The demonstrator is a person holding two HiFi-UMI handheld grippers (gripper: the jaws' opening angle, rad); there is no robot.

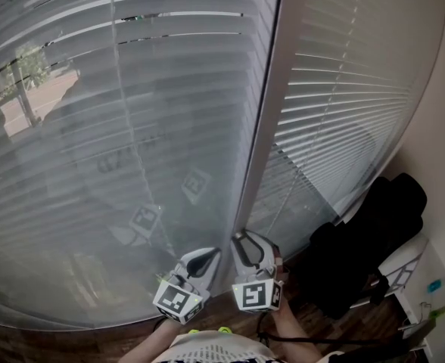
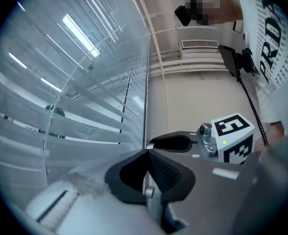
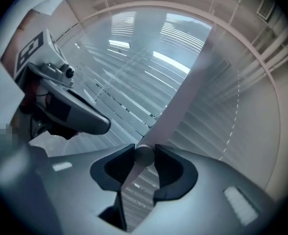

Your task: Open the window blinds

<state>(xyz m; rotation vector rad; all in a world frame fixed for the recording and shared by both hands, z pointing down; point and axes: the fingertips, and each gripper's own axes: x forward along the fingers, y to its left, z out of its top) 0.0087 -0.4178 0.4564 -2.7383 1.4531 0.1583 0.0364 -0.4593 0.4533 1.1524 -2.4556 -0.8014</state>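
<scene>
wand-twisting step, it seems: the wand tip (image 3: pixel 144 158) is pinched in the right gripper (image 3: pixel 144 152) right by the blinds (image 1: pixel 132 127), the left gripper (image 2: pixel 148 154) is seen pressed together and empty, and a wrist roll is probably needed next.

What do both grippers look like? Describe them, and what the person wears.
The left gripper and right gripper match: smooth grey bodies tapering to black jaw pads with a fine ribbed texture. Each carries a cube of black-and-white square markers with a small green light. A thin black cable trails behind the right one. The person wears a white top with dark print.
</scene>
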